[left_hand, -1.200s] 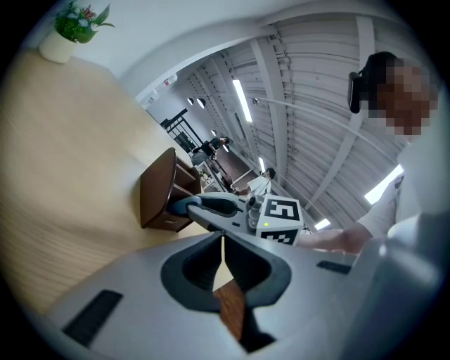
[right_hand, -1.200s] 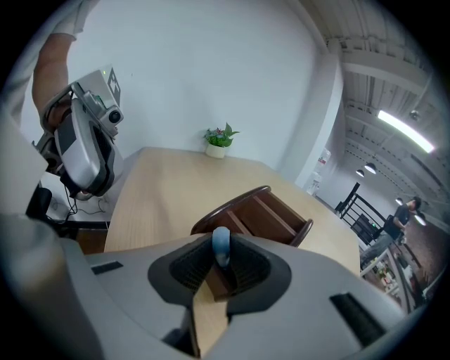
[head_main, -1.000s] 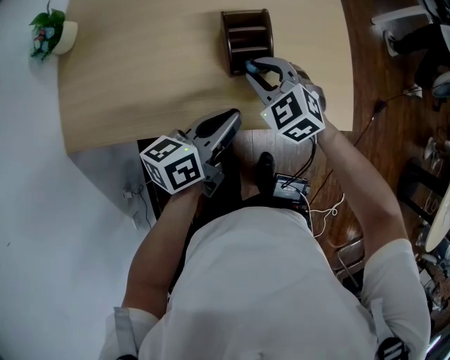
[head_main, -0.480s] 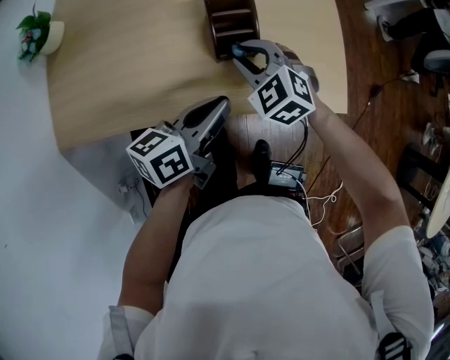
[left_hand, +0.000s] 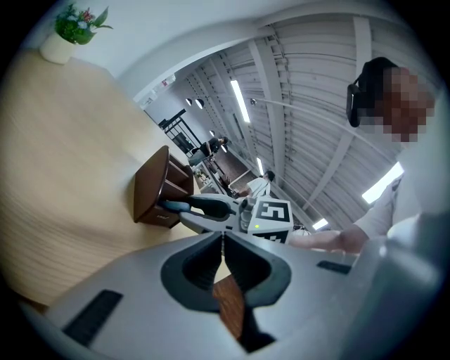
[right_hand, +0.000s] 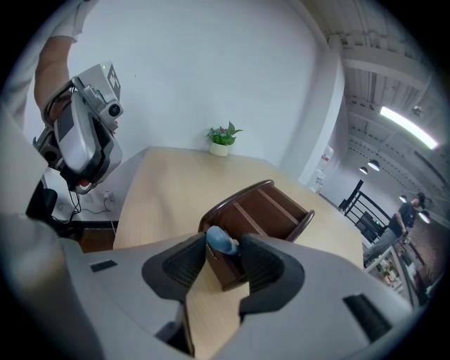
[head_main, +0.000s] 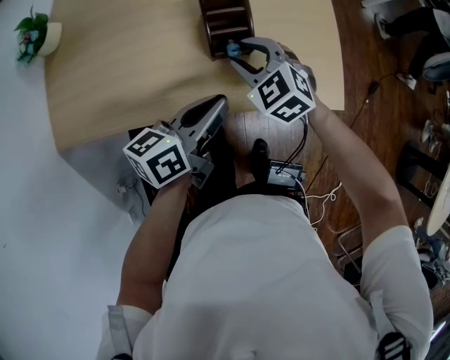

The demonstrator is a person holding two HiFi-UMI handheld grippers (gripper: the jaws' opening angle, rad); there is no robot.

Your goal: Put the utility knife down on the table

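Note:
The utility knife's blue end (right_hand: 221, 241) sticks up at the near edge of a dark brown wooden organizer (right_hand: 261, 209). It stands between the jaws of my right gripper (right_hand: 223, 249), leaning towards the left pad with a gap on the right side. These jaws have just been opening, with the knife (head_main: 231, 48) still between them. In the head view the right gripper (head_main: 237, 51) reaches the organizer (head_main: 225, 21) on the light wood table (head_main: 126, 70). My left gripper (head_main: 213, 107) hovers at the table's near edge, shut and empty (left_hand: 221, 239).
A small potted plant (head_main: 31, 35) stands at the table's far left corner. Below the table's near edge are cables and a black device (head_main: 285, 176) on the wooden floor. The organizer's compartments look empty.
The right gripper's jaws stand wider around the knife's blue end than before. The head view has shifted slightly; both hands stay where they were.

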